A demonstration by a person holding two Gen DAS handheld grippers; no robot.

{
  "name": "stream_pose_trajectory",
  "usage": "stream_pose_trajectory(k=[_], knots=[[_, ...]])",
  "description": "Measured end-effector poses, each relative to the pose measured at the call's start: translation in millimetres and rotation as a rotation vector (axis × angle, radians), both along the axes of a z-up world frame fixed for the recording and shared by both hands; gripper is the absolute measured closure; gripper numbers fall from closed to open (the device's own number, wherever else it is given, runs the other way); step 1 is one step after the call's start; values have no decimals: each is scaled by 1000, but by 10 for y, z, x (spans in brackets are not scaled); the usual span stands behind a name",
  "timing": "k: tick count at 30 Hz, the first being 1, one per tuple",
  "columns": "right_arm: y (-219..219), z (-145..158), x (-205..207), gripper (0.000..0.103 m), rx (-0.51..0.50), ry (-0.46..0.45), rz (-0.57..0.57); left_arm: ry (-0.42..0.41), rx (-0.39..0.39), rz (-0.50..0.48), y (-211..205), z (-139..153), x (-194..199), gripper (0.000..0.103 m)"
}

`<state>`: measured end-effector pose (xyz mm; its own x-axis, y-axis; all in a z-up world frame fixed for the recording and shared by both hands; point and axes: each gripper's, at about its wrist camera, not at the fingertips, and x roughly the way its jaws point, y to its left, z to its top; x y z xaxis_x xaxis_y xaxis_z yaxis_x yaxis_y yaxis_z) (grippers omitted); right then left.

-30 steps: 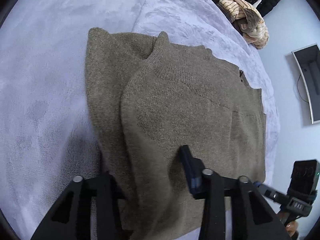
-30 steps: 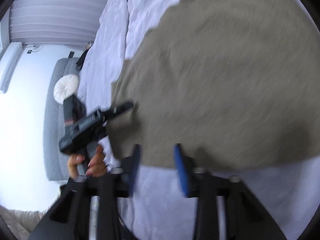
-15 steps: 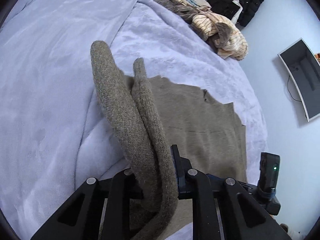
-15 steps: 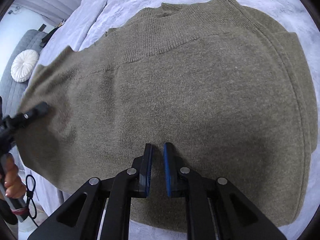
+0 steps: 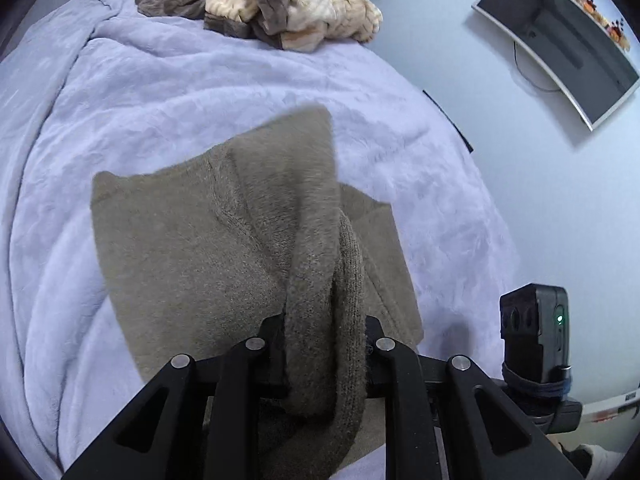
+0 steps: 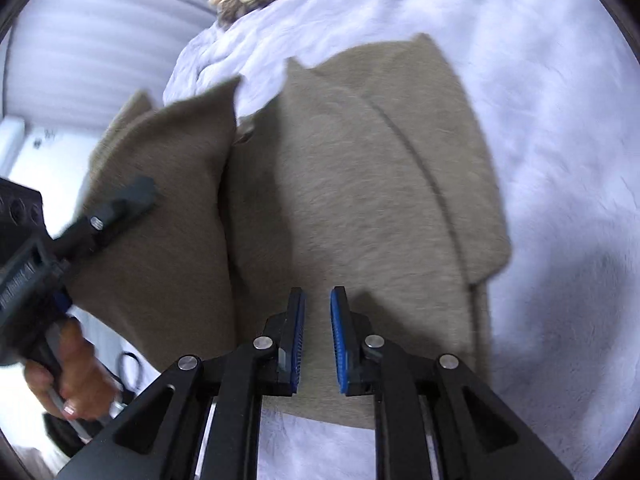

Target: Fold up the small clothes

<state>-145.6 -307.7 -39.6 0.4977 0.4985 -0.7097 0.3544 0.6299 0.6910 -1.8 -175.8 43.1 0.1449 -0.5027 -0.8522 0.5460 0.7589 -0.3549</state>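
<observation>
An olive-brown knit sweater [image 5: 180, 248] lies on a lavender blanket [image 5: 120, 80]. My left gripper [image 5: 324, 336] is shut on a bunched fold of it, and the raised flap hangs over the flat part. In the right wrist view that lifted flap [image 6: 168, 200] stands at the left, with a left gripper finger [image 6: 132, 196] against it. My right gripper [image 6: 318, 332] hovers over the near part of the sweater [image 6: 360, 160]. Its jaws are opening, a narrow gap shows between the blue pads, and nothing is between them.
A heap of beige and brown clothes [image 5: 280, 8] sits at the blanket's far end. A dark screen [image 5: 560, 40] lies beyond the bed's right edge. A person's hand [image 6: 76, 380] holds the left gripper's handle. The right gripper's camera body [image 5: 536, 340] is close on the right.
The left gripper closed on the sweater's edge, lifted it and carried the fold across the flat part. The right gripper moved in over the sweater with its jaws narrowed.
</observation>
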Motion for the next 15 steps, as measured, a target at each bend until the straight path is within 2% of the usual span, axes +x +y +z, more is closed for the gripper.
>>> stream_pose_trajectory(k=[3,4,5,6,7,10,12,15], knots=[[-157,-219,-59,86,107,19,-46,11,53,-8,-108,-200,-65,79],[-191,-278,-71,87,135,18,-57,9,53,-12,-95,-213,-78,65],[-215,-311,-74,87,148,16,-65,15,38,-14,-82,-202,-83,40],[-236,-331,-76,87,162,10,-72,13,21,-7,-70,-170,-91,31],[-272,-345,-101,87,172,6,-77,-2,-4,0,-49,-116,-114,27],[-305,-354,-97,85,199,-4,-94,-12,-27,-37,-53,19,-172,27],[-381,-346,-95,70,239,-20,-118,-33,-50,-35,20,130,-201,27],[-474,-350,-61,56,339,-63,-194,-66,-90,38,286,280,-169,22]])
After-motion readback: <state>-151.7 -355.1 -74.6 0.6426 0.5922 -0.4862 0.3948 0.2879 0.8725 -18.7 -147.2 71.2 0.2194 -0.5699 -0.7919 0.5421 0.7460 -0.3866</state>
